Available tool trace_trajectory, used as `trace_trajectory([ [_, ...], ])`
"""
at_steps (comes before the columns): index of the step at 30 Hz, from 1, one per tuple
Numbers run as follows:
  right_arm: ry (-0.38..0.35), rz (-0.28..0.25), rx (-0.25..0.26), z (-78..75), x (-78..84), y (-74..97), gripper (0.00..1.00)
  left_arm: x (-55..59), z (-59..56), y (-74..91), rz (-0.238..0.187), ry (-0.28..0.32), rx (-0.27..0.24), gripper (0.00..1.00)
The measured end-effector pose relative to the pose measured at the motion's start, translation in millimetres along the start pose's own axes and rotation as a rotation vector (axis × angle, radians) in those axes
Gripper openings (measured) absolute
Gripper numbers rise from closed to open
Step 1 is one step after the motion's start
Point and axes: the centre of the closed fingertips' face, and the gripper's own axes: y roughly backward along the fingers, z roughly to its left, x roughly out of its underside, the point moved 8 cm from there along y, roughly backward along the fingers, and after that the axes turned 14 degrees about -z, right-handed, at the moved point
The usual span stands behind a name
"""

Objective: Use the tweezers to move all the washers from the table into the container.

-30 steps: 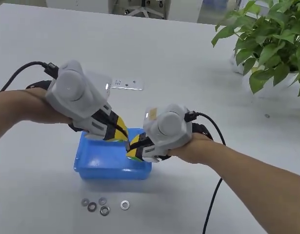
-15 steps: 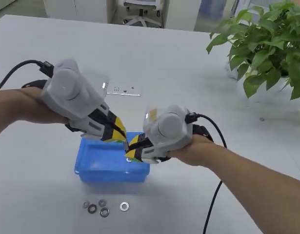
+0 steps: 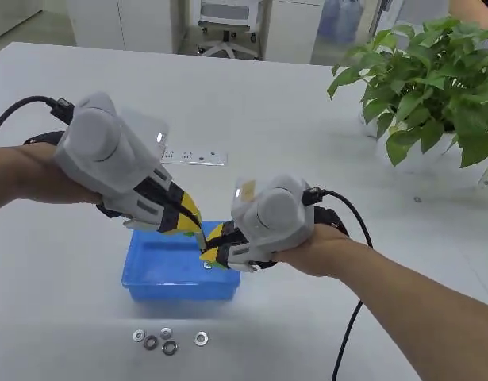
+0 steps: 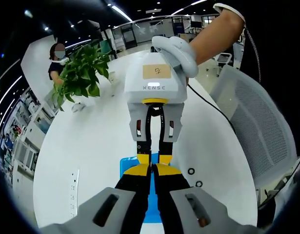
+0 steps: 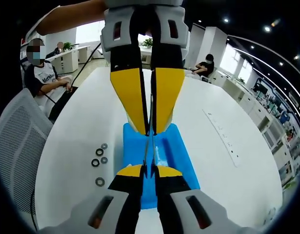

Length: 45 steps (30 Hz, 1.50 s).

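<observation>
My left gripper point(image 3: 193, 223) and right gripper point(image 3: 213, 247) meet tip to tip over the right end of the blue container point(image 3: 156, 278). Between them runs a pair of thin metal tweezers point(image 5: 150, 139), and both pairs of jaws are closed on it. A small ring, seemingly a washer point(image 3: 208, 264), hangs at the tweezers' tip just above the container. Several washers point(image 3: 166, 340) lie on the white table in front of the container, and they appear as washers point(image 5: 99, 159) left of the container point(image 5: 175, 151) in the right gripper view. My left gripper point(image 4: 150, 168) faces the right gripper point(image 4: 154, 146).
A white power strip point(image 3: 192, 157) lies on the table behind the container. A potted plant point(image 3: 434, 87) stands at the back right. A black cable point(image 3: 347, 333) trails from the right gripper toward the table's front edge. People sit at desks in the background.
The head camera has tilted, so the picture has shifted. The two grippers stay tip to tip on the tweezers over the container's right end, slightly lower than before.
</observation>
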Motion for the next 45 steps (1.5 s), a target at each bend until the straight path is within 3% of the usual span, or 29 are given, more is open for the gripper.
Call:
trace_trajectory([
  [10,0.015,-0.007,0.000,16.8,-5.4,3.5,0.10,-6.2,-15.8,3.9,0.010,-0.007,0.008,0.07],
  [23,0.001,0.001,-0.021,40.6,2.3,2.4,0.10,-0.3,-39.1,-0.8,0.016,0.011,0.019,0.07],
  [45,-0.029,0.004,-0.044,64.4,15.8,-5.0,0.11,11.4,-60.7,-8.8,0.037,0.026,0.048,0.07],
])
